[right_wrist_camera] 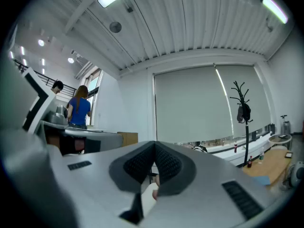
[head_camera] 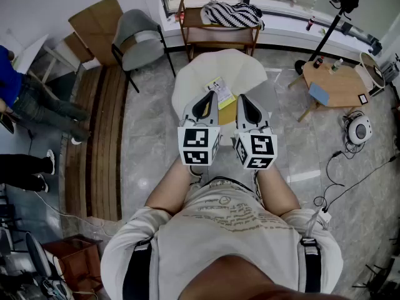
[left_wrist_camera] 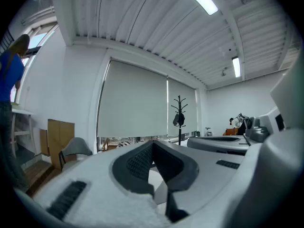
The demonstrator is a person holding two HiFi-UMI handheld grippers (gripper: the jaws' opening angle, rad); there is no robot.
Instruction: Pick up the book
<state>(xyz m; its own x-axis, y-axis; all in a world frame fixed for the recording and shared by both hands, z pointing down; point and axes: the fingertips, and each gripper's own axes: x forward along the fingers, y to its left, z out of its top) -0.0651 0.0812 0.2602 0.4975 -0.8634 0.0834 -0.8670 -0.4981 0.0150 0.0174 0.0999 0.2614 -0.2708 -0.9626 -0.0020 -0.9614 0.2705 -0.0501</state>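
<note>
A yellow book (head_camera: 227,113) with a white leaflet on top lies on the white round table (head_camera: 194,80) below me in the head view. Both grippers are held side by side above the table's near edge, pointing level and forward. My left gripper (head_camera: 209,96) is just left of the book, and my right gripper (head_camera: 243,97) just right of it. In the left gripper view the left gripper's (left_wrist_camera: 153,144) pads meet at the tip, with nothing between them. The right gripper (right_wrist_camera: 154,145) shows the same in its own view. Neither gripper view shows the book.
A grey chair (head_camera: 137,37) stands at the back left. A wooden bench with a striped cloth (head_camera: 232,14) is behind the table. To the right stand a small wooden table (head_camera: 337,85) and a tripod (head_camera: 326,37), with cables on the floor. A person in blue (head_camera: 14,83) is at the far left.
</note>
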